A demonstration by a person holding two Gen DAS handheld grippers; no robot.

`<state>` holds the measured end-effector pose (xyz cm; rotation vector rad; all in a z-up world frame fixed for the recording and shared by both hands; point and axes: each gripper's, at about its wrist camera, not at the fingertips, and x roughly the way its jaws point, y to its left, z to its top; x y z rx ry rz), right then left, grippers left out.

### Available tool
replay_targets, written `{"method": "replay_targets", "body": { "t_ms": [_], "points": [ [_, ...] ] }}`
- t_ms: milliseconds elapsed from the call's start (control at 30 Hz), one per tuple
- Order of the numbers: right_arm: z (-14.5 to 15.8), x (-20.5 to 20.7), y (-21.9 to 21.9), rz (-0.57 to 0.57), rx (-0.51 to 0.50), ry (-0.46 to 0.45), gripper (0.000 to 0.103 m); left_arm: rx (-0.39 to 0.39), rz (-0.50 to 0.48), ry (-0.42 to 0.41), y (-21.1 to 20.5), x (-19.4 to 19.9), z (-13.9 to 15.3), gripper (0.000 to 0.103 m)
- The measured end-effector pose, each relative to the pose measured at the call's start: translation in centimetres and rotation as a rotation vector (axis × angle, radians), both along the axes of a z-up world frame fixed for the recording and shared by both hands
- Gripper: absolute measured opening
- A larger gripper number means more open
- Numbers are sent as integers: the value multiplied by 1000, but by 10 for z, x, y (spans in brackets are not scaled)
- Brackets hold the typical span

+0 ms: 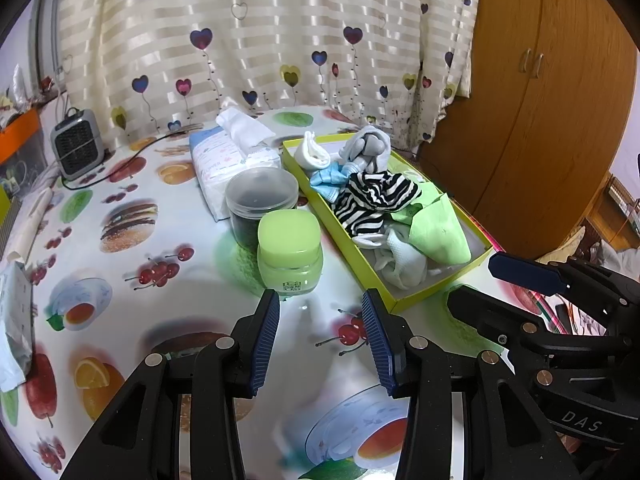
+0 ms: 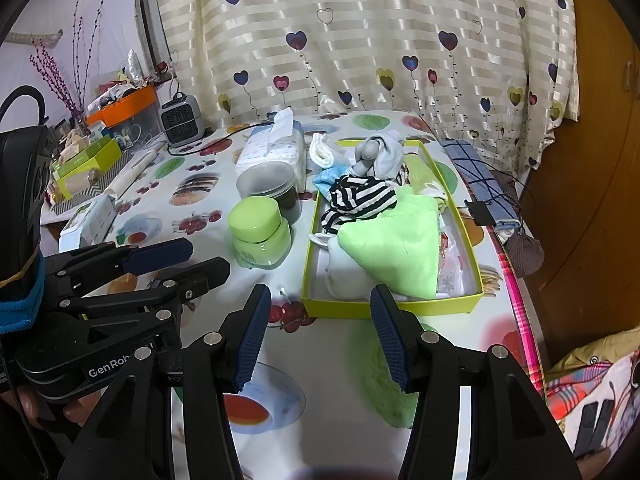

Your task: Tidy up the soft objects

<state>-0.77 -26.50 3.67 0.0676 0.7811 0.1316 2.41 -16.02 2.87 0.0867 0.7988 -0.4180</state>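
Observation:
A yellow-green shallow box (image 1: pixel 394 300) (image 2: pixel 384 307) on the fruit-print table holds several soft items: a black-and-white striped sock (image 1: pixel 372 200) (image 2: pixel 362 196), a light green cloth (image 1: pixel 438 232) (image 2: pixel 394 252), grey socks (image 1: pixel 368 148) (image 2: pixel 378 152), a white sock (image 1: pixel 312 152) (image 2: pixel 326 150) and a light blue one (image 1: pixel 328 180). My left gripper (image 1: pixel 320 320) is open and empty, just in front of a green-lidded jar (image 1: pixel 289 250) (image 2: pixel 258 232). My right gripper (image 2: pixel 316 314) is open and empty, at the box's near edge. Each gripper shows in the other's view (image 1: pixel 508 284) (image 2: pixel 200 258).
A clear jar with dark contents (image 1: pixel 260 200) and a tissue pack (image 1: pixel 228 156) stand left of the box. A small grey heater (image 1: pixel 76 148) with its cord is at the back left. A blue checked cloth (image 2: pixel 476 176) lies at the table's right edge. A wooden wardrobe (image 1: pixel 540 100) stands right.

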Motion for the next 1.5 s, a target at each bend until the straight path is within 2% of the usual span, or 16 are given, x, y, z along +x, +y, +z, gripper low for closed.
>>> {"method": "replay_targets", "body": {
  "t_ms": [1500],
  "points": [
    [-6,-1,1,7,0,15,53,8,-1,2,-1,0,1,42]
  ]
}}
